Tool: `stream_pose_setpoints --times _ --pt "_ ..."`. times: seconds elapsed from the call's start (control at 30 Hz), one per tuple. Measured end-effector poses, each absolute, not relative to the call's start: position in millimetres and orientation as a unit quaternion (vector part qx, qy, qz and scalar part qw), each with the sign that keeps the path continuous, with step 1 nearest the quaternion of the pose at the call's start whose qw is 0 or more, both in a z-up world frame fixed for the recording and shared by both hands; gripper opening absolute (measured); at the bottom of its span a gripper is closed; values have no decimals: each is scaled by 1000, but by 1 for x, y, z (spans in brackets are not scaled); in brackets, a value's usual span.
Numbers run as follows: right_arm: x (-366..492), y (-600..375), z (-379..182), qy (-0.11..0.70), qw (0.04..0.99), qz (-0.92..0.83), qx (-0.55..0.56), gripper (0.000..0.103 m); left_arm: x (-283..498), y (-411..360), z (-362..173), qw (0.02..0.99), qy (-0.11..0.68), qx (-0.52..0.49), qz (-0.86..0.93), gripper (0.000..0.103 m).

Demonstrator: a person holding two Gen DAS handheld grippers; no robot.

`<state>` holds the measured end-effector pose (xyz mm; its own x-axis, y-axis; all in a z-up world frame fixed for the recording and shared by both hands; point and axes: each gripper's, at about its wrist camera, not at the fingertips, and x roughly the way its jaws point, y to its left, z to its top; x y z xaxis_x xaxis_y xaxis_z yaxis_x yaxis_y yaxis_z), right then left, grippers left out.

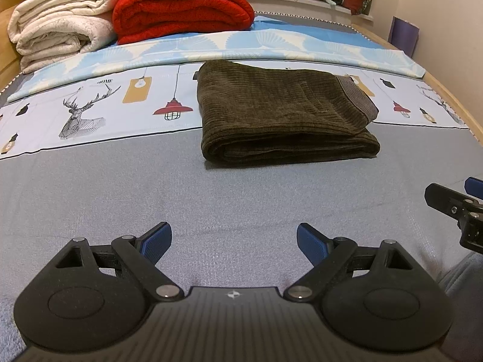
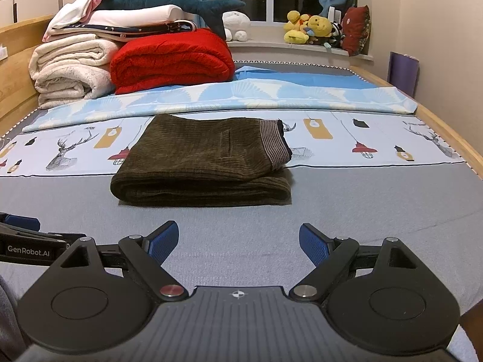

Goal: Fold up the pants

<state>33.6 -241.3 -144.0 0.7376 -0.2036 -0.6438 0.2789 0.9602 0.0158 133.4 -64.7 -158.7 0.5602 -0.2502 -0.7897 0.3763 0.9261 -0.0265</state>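
Dark olive corduroy pants (image 1: 280, 114) lie folded into a flat rectangular stack on the bed, striped waistband at the right end; they also show in the right wrist view (image 2: 202, 163). My left gripper (image 1: 234, 241) is open and empty, held over the grey sheet well in front of the pants. My right gripper (image 2: 238, 241) is open and empty too, also short of the pants. The right gripper's edge shows in the left wrist view (image 1: 452, 205), and the left gripper's side shows in the right wrist view (image 2: 27, 241).
A red blanket (image 2: 172, 60) and cream blankets (image 2: 69, 69) are stacked at the bed's far left. A blue patterned sheet (image 2: 271, 96) lies behind the pants. Plush toys (image 2: 311, 27) sit on the windowsill. A wooden bed frame (image 2: 446, 132) runs along the right.
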Motion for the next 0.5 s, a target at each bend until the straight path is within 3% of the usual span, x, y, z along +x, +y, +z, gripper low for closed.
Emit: stream_pose_setpoints --times 0.5 --pt "34 -241 -144 339 930 -129 56 88 134 -66 -161 879 435 76 -178 93"
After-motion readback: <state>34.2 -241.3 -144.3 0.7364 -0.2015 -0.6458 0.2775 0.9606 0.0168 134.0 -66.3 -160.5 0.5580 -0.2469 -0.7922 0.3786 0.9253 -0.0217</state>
